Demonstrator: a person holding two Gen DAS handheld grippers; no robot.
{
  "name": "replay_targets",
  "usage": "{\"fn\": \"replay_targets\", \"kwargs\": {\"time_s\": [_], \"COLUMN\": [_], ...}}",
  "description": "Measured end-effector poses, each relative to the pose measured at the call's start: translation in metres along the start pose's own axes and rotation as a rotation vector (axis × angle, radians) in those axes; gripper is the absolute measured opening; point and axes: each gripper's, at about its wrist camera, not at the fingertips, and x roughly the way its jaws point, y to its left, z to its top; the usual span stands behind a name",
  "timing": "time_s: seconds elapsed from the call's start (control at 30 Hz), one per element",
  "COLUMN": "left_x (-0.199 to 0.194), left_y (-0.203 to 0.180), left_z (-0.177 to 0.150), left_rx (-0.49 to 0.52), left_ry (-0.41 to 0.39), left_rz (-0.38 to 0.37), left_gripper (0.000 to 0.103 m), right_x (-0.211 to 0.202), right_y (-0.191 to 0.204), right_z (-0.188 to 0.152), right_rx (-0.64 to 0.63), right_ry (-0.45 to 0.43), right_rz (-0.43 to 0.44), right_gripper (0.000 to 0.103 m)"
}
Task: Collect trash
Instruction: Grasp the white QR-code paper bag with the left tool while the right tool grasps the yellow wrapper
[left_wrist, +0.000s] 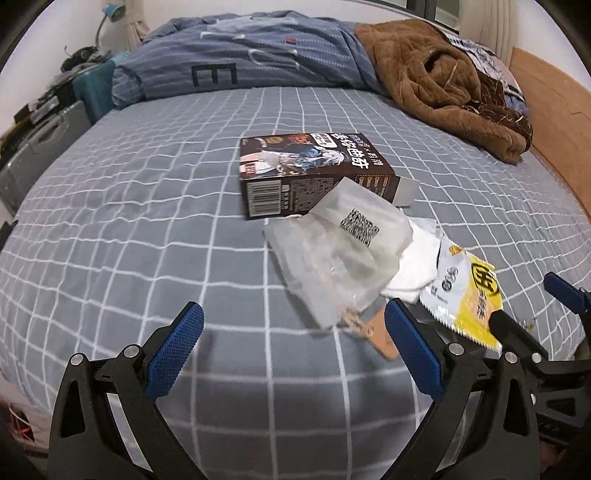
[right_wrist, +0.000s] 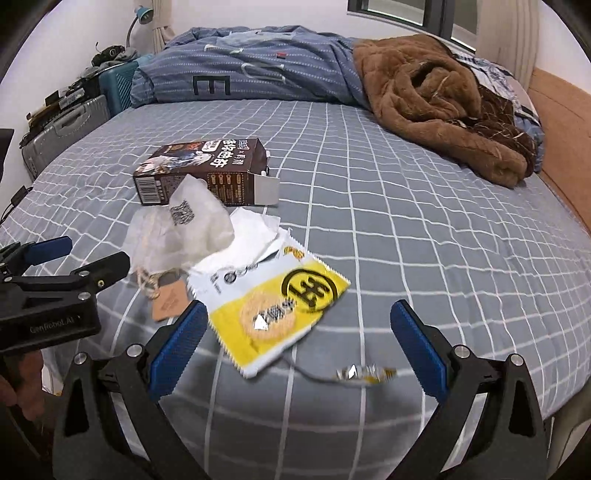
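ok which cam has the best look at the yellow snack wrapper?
Right wrist: the yellow snack wrapper lies whole near the centre of the frame, just ahead of the open right claw, print facing up. The left wrist view only catches it at the right edge, partly hidden behind the right claw's finger.

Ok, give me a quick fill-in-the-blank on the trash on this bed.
1. The brown box lies with one end flap ____.
2. The snack wrapper is white and ____.
3. Both grippers, left and right, have their fingers ____.
4. The checked sheet is grey with ____ lines.

Missing words: open; yellow; open; white
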Motion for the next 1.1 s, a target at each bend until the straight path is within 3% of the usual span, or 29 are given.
{"fn": "replay_targets", "kwargs": {"time_s": [0.33,0.43,0.5,0.63,0.73,0.87,1.07,1.1], "left_x": [0.041,0.051,0.057,0.066,0.067,0.064,0.058,0.057], "left_y": [-0.009,-0.012,-0.012,-0.014,-0.019,-0.025,-0.022,-0.022], "left_z": [0.023,0.027,0.028,0.028,0.027,0.026,0.027,0.027], "left_rx": [0.018,0.023,0.008,-0.001,0.015,0.039,0.016,0.015], "left_ry": [0.043,0.059,0.079,0.117,0.125,0.121,0.109,0.104], "left_rz": [-0.014,-0.015,-0.035,-0.042,-0.025,0.002,-0.029,-0.029], "left_gripper": [0.088,0.084,0.079,0.059,0.047,0.024,0.01,0.009], "right_x": [0.05,0.06,0.064,0.067,0.064,0.064,0.069,0.068], "right_y": [-0.014,-0.016,-0.016,-0.012,-0.011,-0.014,-0.012,-0.013], "right_z": [0.016,0.017,0.016,0.015,0.014,0.014,0.013,0.013], "right_rx": [0.03,0.049,0.049,0.04,0.029,0.031,0.006,0.008], "right_ry": [0.075,0.102,0.115,0.127,0.126,0.141,0.166,0.167], "right_rz": [0.029,0.063,0.079,0.098,0.093,0.081,0.053,0.055], "right_gripper": [0.095,0.09,0.086,0.078,0.066,0.041,0.002,0.0]}}
